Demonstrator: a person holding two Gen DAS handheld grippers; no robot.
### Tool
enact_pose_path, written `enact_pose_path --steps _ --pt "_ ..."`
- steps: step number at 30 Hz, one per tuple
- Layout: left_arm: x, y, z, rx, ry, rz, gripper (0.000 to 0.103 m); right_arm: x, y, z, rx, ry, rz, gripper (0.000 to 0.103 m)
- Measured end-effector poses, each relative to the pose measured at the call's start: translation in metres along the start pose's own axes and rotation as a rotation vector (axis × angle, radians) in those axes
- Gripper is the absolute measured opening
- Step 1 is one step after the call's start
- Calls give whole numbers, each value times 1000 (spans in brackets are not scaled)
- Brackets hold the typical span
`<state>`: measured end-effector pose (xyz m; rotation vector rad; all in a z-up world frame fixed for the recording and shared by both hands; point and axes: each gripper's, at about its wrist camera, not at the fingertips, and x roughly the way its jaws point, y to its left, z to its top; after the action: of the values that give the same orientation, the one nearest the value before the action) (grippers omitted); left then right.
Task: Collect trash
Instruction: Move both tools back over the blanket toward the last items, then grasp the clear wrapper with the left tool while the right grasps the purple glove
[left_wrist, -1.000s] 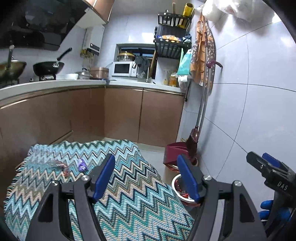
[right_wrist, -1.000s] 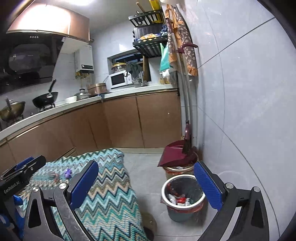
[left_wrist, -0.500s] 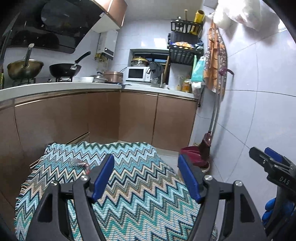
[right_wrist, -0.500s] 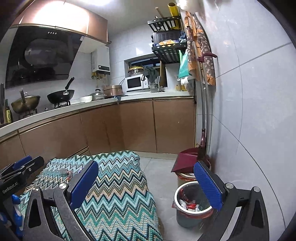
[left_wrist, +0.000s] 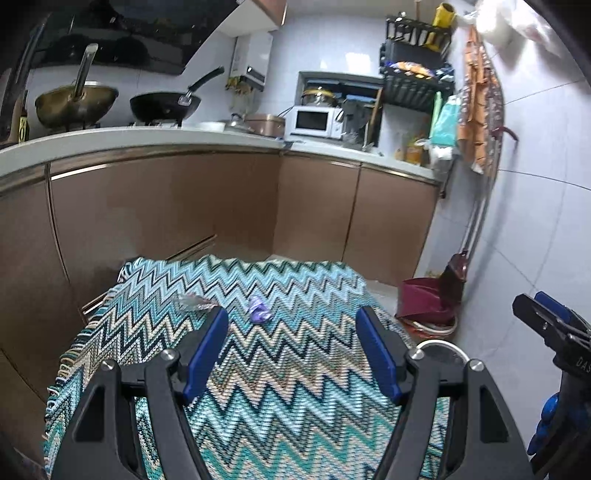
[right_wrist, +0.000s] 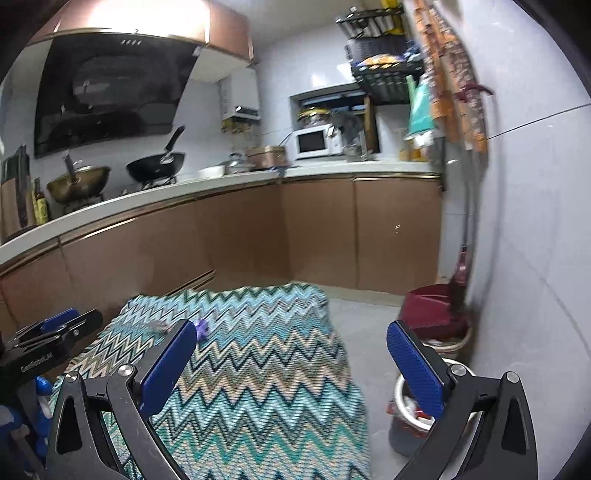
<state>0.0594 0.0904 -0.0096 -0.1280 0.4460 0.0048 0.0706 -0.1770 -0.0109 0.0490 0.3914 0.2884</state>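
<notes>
A crumpled purple wrapper (left_wrist: 258, 311) and a clear plastic wrapper (left_wrist: 194, 302) lie on the far part of a table covered with a zigzag cloth (left_wrist: 280, 398). My left gripper (left_wrist: 291, 354) is open and empty, above the cloth, short of both wrappers. My right gripper (right_wrist: 291, 365) is open and empty, over the cloth's right edge; the purple wrapper (right_wrist: 201, 328) shows just past its left finger. A metal trash bin (right_wrist: 410, 410) with trash in it stands on the floor to the right; its rim also shows in the left wrist view (left_wrist: 441, 350).
A red dustpan and broom (right_wrist: 439, 310) lean at the tiled right wall. Brown cabinets (left_wrist: 221, 206) with a white counter run behind the table, holding pans and a microwave (left_wrist: 314, 122). Grey floor (right_wrist: 365, 325) lies between table and bin.
Both grippers have tilted up and shifted left along the table. The purple wrapper now sits between the left fingers' line of view. The bin has dropped to the frame edges.
</notes>
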Motion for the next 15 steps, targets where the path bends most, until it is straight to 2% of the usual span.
enact_pose_path --steps 6,11,15 --pt "38 45 -9 -69 85 25 70 50 18 0 -36 75 109 103" --pt "80 97 -23 -144 176 32 70 104 30 -3 -58 151 194 103" --pt "120 127 -27 -199 234 21 70 157 47 -10 -67 232 279 92"
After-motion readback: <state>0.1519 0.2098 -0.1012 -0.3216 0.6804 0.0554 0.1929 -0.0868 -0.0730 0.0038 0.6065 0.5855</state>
